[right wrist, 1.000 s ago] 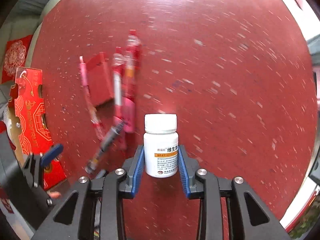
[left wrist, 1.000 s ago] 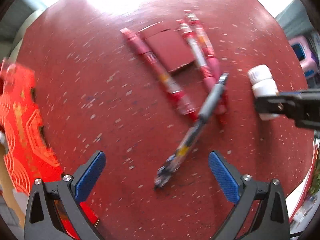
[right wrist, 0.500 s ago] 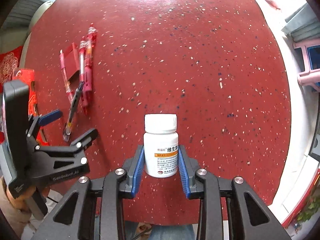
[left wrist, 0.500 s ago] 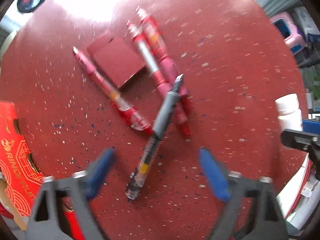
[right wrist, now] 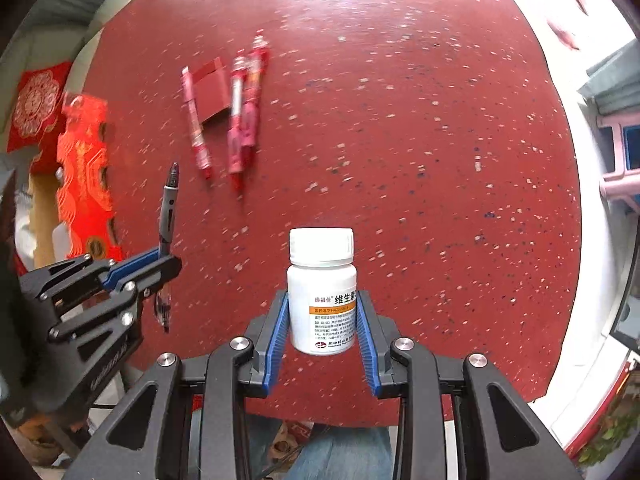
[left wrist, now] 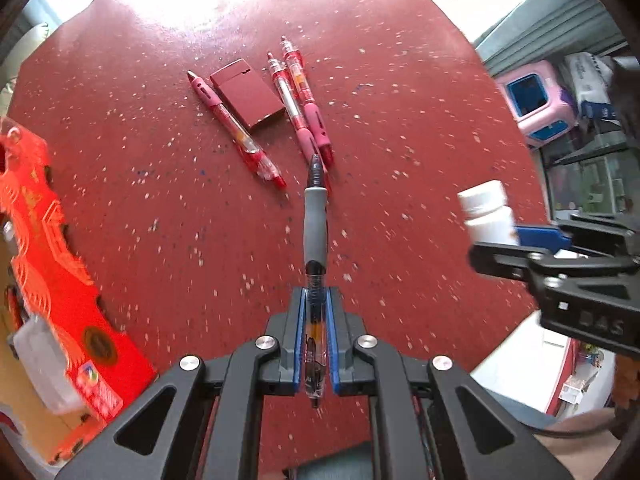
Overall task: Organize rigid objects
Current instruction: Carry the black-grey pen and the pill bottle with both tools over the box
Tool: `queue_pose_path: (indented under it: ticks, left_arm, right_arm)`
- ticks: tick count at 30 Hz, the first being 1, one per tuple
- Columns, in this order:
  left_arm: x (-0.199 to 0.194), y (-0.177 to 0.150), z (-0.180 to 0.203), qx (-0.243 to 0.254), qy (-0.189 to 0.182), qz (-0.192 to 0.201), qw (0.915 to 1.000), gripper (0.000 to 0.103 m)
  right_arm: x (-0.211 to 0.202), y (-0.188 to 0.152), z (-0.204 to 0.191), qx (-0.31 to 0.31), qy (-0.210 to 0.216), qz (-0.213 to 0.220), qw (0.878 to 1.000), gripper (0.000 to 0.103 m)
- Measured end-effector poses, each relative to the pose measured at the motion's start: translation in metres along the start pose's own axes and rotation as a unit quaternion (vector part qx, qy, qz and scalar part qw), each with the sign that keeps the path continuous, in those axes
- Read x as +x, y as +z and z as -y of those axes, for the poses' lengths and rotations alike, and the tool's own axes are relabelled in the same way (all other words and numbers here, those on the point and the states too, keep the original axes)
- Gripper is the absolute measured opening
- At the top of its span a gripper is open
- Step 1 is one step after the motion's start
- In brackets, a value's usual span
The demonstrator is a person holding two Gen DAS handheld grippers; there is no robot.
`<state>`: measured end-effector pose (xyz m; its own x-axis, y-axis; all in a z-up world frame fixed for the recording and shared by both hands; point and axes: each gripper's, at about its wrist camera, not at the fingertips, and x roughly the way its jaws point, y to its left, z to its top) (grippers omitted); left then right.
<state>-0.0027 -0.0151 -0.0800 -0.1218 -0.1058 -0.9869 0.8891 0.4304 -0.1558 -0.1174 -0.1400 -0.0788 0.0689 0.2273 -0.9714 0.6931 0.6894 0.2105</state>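
Observation:
My left gripper (left wrist: 314,300) is shut on a grey-grip black pen (left wrist: 315,232), lifted off the red speckled table (left wrist: 400,80); the pen's tip points away from me. The same pen (right wrist: 168,208) and left gripper (right wrist: 160,258) show at the left of the right wrist view. My right gripper (right wrist: 322,296) is shut on a white pill bottle (right wrist: 322,280), held upright above the table; the bottle (left wrist: 486,210) also shows at the right in the left wrist view. Three red pens (left wrist: 236,130) (left wrist: 288,96) (left wrist: 310,100) and a dark red flat box (left wrist: 248,94) lie on the table beyond.
A red and orange printed carton (left wrist: 44,248) stands at the table's left edge. A pink stool (left wrist: 536,100) sits on the floor past the right edge. Bare tabletop stretches to the right of the pens (right wrist: 420,140).
My left gripper closed on the grey pen and raised it off the table. The right gripper carried the bottle across the table, still gripped.

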Motion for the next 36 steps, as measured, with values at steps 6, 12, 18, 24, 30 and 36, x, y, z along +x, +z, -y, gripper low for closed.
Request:
queue_pose_path:
  ticks: [6,12,18,24,30,36]
  left_arm:
    - [-0.029,-0.040,-0.005,0.008,-0.009,0.009,0.9999,0.011]
    - [-0.055,-0.049,-0.015,0.018,-0.016,0.031,0.9992,0.011]
    - [-0.047,-0.026,-0.031,-0.001,-0.025,0.068,0.9974,0.011]
    - [-0.057,-0.018,-0.047,-0.030,-0.035,0.106,0.9933,0.011]
    - [-0.072,-0.022,-0.071,-0.062,-0.034,0.137,0.9880,0.011]
    - [-0.078,-0.031,-0.095,-0.095,-0.028,0.151,0.9835,0.011]
  right_arm:
    - [-0.002,0.001,-0.029,-0.034,-0.011,-0.007,0.999,0.034]
    - [-0.009,0.004,-0.042,-0.049,-0.026,-0.006,0.998,0.034]
    - [-0.018,0.013,-0.058,-0.059,-0.045,0.004,0.997,0.034]
    - [-0.030,0.024,-0.075,-0.069,-0.056,0.021,0.996,0.034]
    - [-0.040,0.035,-0.105,-0.097,-0.064,0.036,0.993,0.034]
    - [-0.045,0.043,-0.138,-0.128,-0.064,0.045,0.989,0.034]
